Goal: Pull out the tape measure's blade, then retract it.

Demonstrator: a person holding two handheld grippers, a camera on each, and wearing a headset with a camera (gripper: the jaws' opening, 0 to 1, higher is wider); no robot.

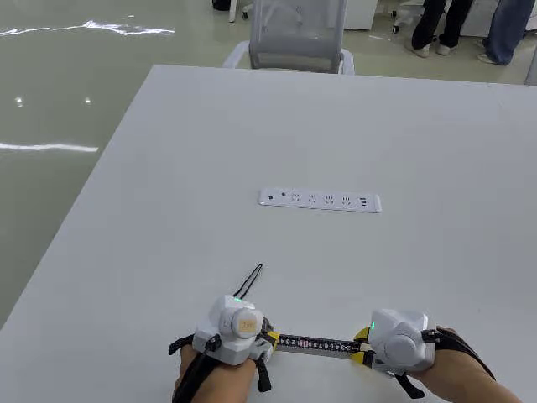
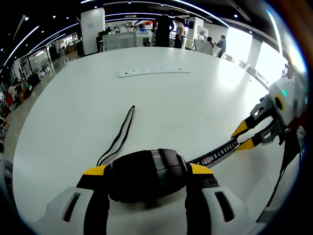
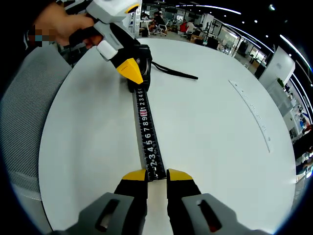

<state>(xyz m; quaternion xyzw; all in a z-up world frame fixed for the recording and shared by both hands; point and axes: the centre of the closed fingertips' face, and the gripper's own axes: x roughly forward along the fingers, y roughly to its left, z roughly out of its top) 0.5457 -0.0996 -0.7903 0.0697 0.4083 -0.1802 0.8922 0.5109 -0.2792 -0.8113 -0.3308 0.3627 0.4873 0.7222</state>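
At the near edge of the desk [image 1: 336, 126], the left gripper [image 2: 147, 171] clamps its jaws on the tape measure [image 3: 142, 58] while the right gripper [image 3: 156, 175] pinches the blade [image 3: 146, 132] at its tip, so pulling straight and level should avoid kinking.

At table [image 1: 185, 168] centre, power strip [image 1: 320, 201], tape measure [image 2: 146, 174] nearer, blade [image 1: 315, 343] extending right, chair [image 1: 298, 34] behind

Strong, even light falls from long white ceiling strip lamps [image 2: 205, 11], leaving white streaks of glare on the glossy grey-green floor [image 1: 67, 84]. Shadows on the matte white tabletop [image 1: 336, 126] are faint and soft. Both gripper views bow straight lines strongly near their edges, and the distant background looks slightly soft, perhaps out of focus.
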